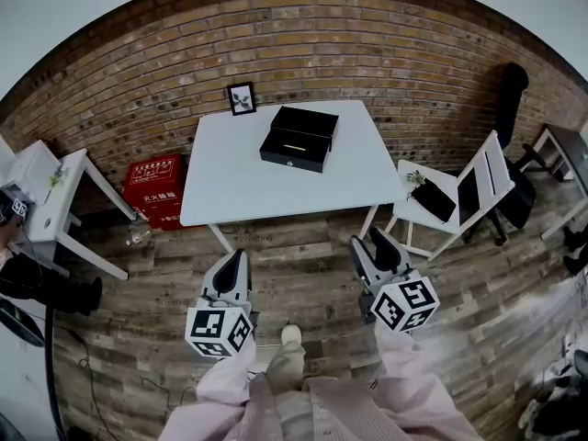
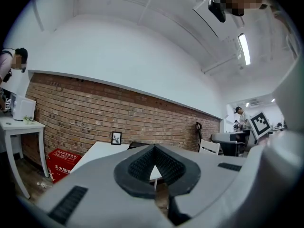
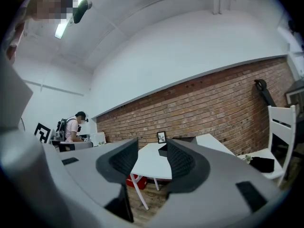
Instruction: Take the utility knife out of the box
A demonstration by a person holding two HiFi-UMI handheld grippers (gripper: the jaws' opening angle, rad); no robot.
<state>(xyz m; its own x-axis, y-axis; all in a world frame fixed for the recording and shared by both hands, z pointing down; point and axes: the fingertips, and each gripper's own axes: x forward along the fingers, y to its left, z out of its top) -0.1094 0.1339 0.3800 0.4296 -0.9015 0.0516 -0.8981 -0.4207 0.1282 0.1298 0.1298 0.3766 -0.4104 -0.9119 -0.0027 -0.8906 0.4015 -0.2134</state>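
Observation:
A black box (image 1: 299, 138) stands with its lid raised at the back of the white table (image 1: 239, 186). Inside its tray lies a thin pale strip (image 1: 294, 145), too small to identify. Both grippers hang over the wooden floor, well short of the table's front edge. My left gripper (image 1: 231, 266) has its pads together with nothing between them; the left gripper view shows those pads (image 2: 142, 163) meeting in front of the table (image 2: 99, 152). My right gripper (image 1: 375, 246) stands open and empty; in the right gripper view the box (image 3: 163, 150) shows through the gap between its pads (image 3: 183, 160).
A small picture frame (image 1: 242, 98) stands on the table beside the box. A red crate (image 1: 154, 186) sits on the floor at the table's left. A white chair (image 1: 478, 186) with a black bag (image 1: 432, 200) stands to the right. A small white side table (image 1: 46, 191) is at the left.

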